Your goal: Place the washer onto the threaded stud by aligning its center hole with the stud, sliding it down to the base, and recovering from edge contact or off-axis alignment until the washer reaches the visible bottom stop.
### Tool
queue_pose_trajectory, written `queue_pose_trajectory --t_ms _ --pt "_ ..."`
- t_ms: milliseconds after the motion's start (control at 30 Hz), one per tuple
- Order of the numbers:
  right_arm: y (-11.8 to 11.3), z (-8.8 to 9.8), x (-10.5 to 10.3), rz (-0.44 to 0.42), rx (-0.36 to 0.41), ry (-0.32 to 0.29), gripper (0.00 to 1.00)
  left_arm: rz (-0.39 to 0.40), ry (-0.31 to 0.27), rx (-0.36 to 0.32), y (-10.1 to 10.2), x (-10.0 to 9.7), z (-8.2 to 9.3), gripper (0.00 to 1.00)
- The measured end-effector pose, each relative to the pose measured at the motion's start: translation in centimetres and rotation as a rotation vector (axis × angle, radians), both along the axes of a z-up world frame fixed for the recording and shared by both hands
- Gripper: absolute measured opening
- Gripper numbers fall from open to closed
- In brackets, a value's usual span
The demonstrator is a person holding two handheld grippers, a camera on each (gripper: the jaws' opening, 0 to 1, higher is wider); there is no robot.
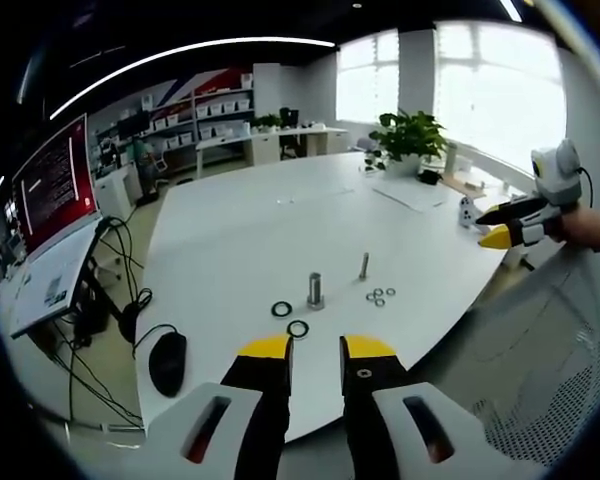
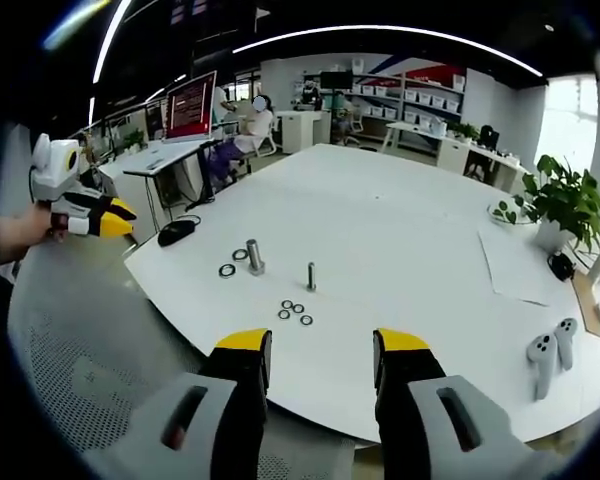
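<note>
A round white table [image 1: 240, 230] carries two upright studs: a thick one [image 1: 315, 290] [image 2: 254, 256] and a thin threaded one [image 1: 364, 265] [image 2: 311, 276]. Two dark washers [image 1: 281, 309] [image 1: 298, 328] lie beside the thick stud, seen again from the other side [image 2: 227, 270]. A cluster of small washers [image 1: 380, 296] [image 2: 294, 310] rests near the thin stud. My left gripper [image 1: 317, 350] hovers off the table edge, open and holding nothing; it also appears at far left [image 2: 95, 215]. My right gripper [image 2: 323, 350] is open and bare too, and enters from the right [image 1: 505, 230], held by a hand.
A black mouse [image 1: 168, 362] [image 2: 177, 231] sits near the table edge. A potted plant [image 1: 410, 135] [image 2: 560, 200], papers [image 2: 520, 265] and white controllers [image 2: 545, 350] lie at the far side. Mesh chair backs [image 1: 550, 370] [image 2: 80, 340] stand close. A monitor [image 1: 55, 180] stands left.
</note>
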State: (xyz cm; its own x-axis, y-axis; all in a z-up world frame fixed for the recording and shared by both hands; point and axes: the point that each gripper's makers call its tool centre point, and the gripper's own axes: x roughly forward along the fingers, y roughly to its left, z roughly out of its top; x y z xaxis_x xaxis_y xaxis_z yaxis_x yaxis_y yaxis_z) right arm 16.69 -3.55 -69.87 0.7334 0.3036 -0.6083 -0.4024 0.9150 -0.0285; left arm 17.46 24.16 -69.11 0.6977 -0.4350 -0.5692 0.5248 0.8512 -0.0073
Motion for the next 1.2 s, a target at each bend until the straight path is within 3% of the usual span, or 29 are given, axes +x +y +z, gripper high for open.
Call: queue_pose_trajectory --t_ms 1200 --pt "0.14 -0.81 -0.4 0.013 -0.027 0.035 0.44 -0.002 0.003 -0.001 0.09 -0.07 -0.12 0.16"
